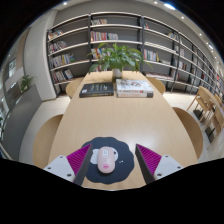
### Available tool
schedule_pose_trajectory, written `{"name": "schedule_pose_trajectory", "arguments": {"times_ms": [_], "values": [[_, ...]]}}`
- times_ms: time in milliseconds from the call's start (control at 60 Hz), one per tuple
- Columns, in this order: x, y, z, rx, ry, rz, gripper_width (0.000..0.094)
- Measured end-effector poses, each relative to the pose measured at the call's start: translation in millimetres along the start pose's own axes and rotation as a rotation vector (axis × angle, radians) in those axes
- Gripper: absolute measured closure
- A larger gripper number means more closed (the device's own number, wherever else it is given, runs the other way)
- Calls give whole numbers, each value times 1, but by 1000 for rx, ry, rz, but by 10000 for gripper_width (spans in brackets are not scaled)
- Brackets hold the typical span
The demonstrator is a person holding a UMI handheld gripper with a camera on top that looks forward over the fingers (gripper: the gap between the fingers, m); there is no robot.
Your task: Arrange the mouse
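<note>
Library room, gripper view. Bookshelves [100,35] span the back wall across the upper part of the frame, rows of books on several levels, curving with the lens toward upper left and upper right.

Surface [110,115]: long, light wood, rounded corners, running from the lower centre up to the middle of the frame. Chairs [47,135] in matching light wood stand along its left and right sides; further seating shows at right, near the shelves.

Plant [119,57]: green, leafy, at the far end of the surface, centre of the frame, in front of the shelves.

Keyboard [97,90]: dark, flat, at the far end of the surface, left of centre, just below the plant.

Books [133,88]: a low light-coloured stack, just right of the keyboard; whether they touch cannot be told.

Mat [108,163]: dark, round, at the near end of the surface, lower centre of the frame.

Mouse [104,156]: white, resting on the mat, lower centre, between the two fingers with a gap at either side.

Hand-held gripper [110,160]: fingers spread apart, not pressing on anything. Magenta pads [77,158] show on the inner faces, one lower left and one lower right, flanking the mat and the mouse.
</note>
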State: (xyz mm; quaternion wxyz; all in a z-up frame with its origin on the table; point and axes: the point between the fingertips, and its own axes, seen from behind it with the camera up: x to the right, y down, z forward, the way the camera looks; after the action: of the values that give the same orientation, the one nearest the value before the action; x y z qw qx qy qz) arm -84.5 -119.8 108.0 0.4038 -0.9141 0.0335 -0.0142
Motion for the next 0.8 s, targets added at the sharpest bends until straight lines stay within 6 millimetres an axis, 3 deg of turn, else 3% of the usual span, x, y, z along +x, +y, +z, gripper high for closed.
{"name": "schedule_pose_trajectory", "arguments": {"times_ms": [133,317,600,800], "values": [[11,-24,-62,74,-21,-13,71],[31,-14,-119,117,-31,-48,75],[58,28,-166,122,-49,-66,74],[63,47,-182,115,-62,-58,75]]}}
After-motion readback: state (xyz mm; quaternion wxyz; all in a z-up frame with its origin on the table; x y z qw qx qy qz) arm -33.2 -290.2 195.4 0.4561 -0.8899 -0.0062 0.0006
